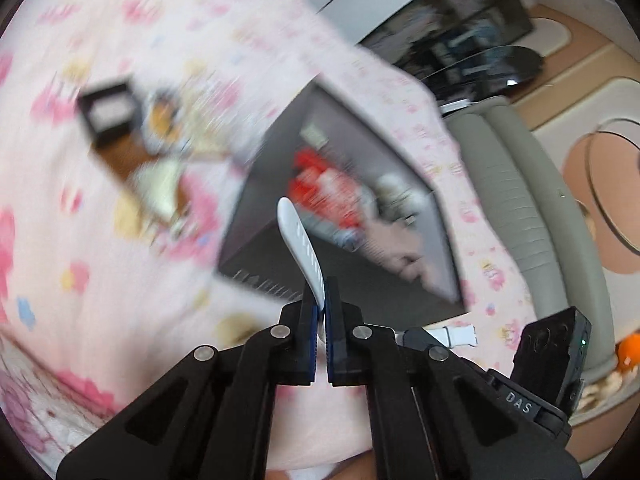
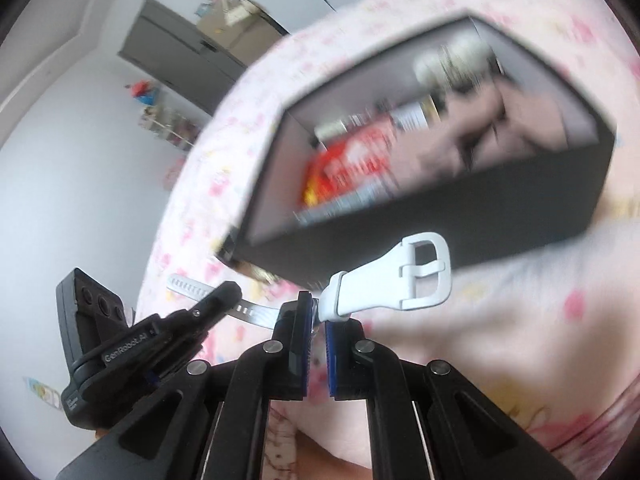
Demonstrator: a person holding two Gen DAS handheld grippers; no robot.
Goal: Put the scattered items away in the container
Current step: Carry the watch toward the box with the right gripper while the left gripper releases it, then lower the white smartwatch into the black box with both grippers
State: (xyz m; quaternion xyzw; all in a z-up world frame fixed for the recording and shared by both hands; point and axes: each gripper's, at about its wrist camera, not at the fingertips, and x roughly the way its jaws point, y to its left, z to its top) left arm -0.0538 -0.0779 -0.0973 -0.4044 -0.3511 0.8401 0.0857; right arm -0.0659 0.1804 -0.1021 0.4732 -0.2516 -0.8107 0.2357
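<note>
Left gripper (image 1: pixel 322 308) fingers pinched on holed end of white watch strap (image 1: pixel 300 248). Right gripper (image 2: pixel 316 312) fingers pinched on buckle end, keeping strap stretched, not drooping. Dark box (image 2: pixel 460 208) just ahead on bed (image 1: pixel 100 260), ready for drop.

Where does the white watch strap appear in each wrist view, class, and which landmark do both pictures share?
Left wrist view: the white watch strap rises from the centre, its holed end pinched in the left claw.
Right wrist view: its buckle end sits right of centre, above the right claw.
Shared landmark: the black box on pink bedding.
</note>
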